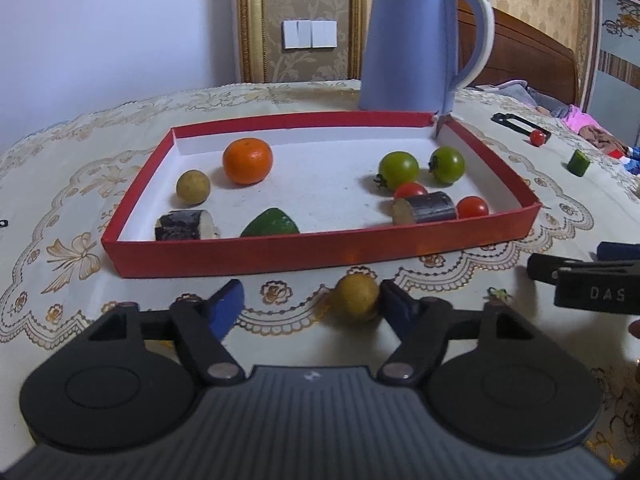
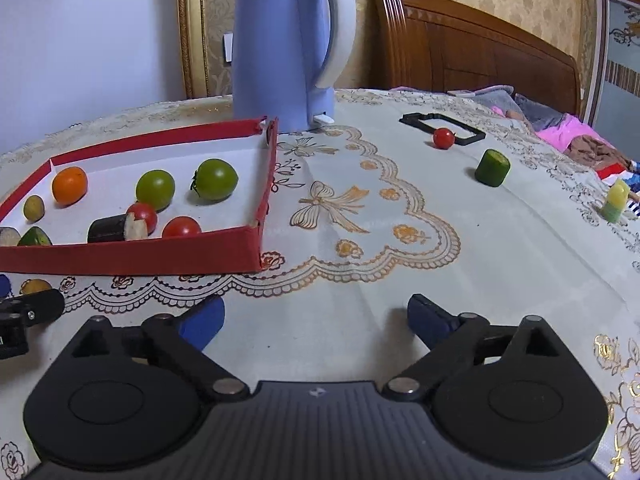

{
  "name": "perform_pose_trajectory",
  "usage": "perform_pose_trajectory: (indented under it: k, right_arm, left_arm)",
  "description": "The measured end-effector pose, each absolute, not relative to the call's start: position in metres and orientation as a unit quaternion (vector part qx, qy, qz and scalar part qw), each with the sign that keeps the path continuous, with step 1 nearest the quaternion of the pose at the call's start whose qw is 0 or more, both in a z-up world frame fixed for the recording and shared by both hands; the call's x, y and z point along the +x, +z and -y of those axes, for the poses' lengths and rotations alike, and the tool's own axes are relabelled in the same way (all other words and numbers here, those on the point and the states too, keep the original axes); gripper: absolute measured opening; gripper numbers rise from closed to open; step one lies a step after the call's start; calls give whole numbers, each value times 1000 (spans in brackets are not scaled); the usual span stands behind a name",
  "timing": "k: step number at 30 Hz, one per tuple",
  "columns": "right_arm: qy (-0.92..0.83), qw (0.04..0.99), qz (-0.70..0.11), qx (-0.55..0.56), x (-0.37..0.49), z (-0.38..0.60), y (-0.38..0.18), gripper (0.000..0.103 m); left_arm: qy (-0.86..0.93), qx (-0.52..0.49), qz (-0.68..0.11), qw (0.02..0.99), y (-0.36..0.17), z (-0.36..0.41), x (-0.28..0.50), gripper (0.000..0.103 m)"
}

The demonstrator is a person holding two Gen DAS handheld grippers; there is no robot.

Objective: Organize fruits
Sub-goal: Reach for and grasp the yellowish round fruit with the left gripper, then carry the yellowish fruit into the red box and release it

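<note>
The left gripper (image 1: 310, 300) stood partly open over the tablecloth (image 1: 52, 184), just in front of the red tray (image 1: 280, 252); a small tan fruit (image 1: 356, 296) lay between its blue pads, touching the right pad and clear of the left, so it was not yet clamped. Judged light, round and smooth-skinned, it would likely roll or squirt sideways; hold should be taken across its widest middle with modest pressure. Inside the tray were counted, left to right: one dark cut piece (image 1: 186, 226), one tan fruit (image 1: 193, 187), one orange (image 1: 248, 161), one green wedge (image 1: 270, 224), two green tomatoes (image 1: 399, 167), two red cherry tomatoes (image 1: 472, 207) and a second dark cut piece (image 1: 426, 208). A blue kettle (image 1: 412, 36) stood behind the tray. Further right, the right gripper (image 2: 316, 320) stood wide open and empty above bare cloth. Still loose beyond it were one red cherry tomato (image 2: 444, 138), one green cut cylinder (image 2: 493, 168) and one pale yellow-green piece (image 2: 616, 202) near the edge.
</note>
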State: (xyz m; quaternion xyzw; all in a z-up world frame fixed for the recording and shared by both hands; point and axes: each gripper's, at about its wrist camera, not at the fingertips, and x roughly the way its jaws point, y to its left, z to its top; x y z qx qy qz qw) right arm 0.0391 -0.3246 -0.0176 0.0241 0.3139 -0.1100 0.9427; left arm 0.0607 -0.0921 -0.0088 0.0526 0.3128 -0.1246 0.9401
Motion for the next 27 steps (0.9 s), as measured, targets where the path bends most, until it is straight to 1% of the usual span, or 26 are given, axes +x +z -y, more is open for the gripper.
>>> perform_pose_trajectory:
  k: [2,3,5,6,8,10,13,22,27]
  right_arm:
    - [-109,943,-315,25,39,325,-18,100]
    - [-109,943,-315,26,39,325,-18,100]
    - [-109,943,-315,26,39,325,-18,100]
    - [-109,943,-315,26,39,325,-18,100]
    - [-109,943,-315,26,39,325,-18,100]
    - [-109,943,-315,26,39,325,-18,100]
    - [-109,943,-315,26,39,325,-18,100]
    - [-109,943,-315,26,39,325,-18,100]
    - [-109,943,-315,26,39,325,-18,100]
  left_arm:
    - [-126,53,-311,940,-9,93,60,59]
    - [-130,52,-311,940,-8,93,60,58]
    - [-130,52,-310,940,-8,93,59,51]
    - [-134,53,-308,940,-8,93,59,50]
    - [-138,56,-307,940,-7,95,58,40]
    - [-141,58,-306,940,-7,96,57,36]
    - [-146,58,-306,939,-6,96,56,23]
    - [-148,62,-302,940,-6,96,54,23]
    - [-158,56,-278,946,7,94,45,23]
